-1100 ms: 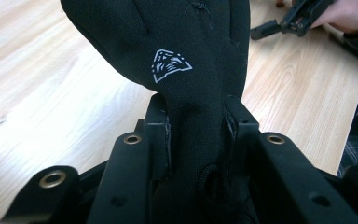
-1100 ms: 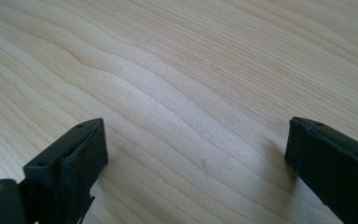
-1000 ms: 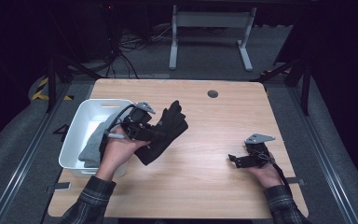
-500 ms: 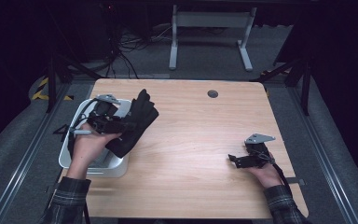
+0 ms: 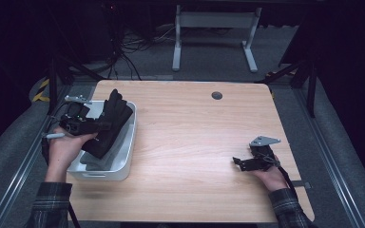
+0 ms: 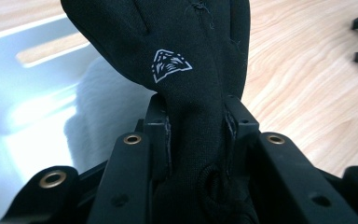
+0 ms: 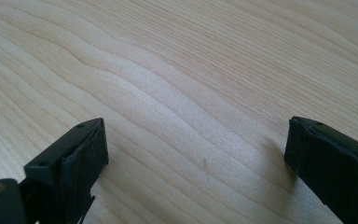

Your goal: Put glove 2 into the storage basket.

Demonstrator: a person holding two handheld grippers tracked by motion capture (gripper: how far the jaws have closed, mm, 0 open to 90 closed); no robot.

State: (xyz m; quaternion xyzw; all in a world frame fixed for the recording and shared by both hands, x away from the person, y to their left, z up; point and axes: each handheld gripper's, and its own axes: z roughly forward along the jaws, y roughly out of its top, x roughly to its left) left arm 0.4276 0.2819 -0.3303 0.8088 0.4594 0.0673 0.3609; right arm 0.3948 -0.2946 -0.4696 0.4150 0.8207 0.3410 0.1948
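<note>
Left hand-held gripper (image 5: pixel 102 124) clamps a black glove (image 5: pixel 108 124) by its wrist end, jaws part closed and pads pressing the fabric from both sides; seen close in the left gripper view, glove (image 6: pixel 186 70) squeezed between the pads with a small white triangular logo (image 6: pixel 170 66) on its back. Glove hangs over the white bin (image 5: pixel 125 161) at the worktop's left edge, above the bin's open top, not resting on the worktop. A pale grey item (image 5: pixel 95 160) lies in the bin bottom under the glove, too dim to name. Bin wall is the nearest obstacle below the glove.

Glove long axis runs diagonally in the high view, cuff toward the person at lower left, fingertips pointing up and away toward the far side of the worktop, tilted upward.

Right hand-held gripper (image 5: pixel 240 162) sits low at the worktop's right front, well apart from bin and glove, jaws spread wide with nothing between them; right gripper view has bare wood grain between the pads (image 7: pixel 86 154).

Worktop (image 5: pixel 195 142) is light wood with rounded corners and a dark round grommet (image 5: pixel 216 95) near the far edge. Room is dark; grey carpet, cables and a white frame stand (image 5: pixel 214 33) behind
</note>
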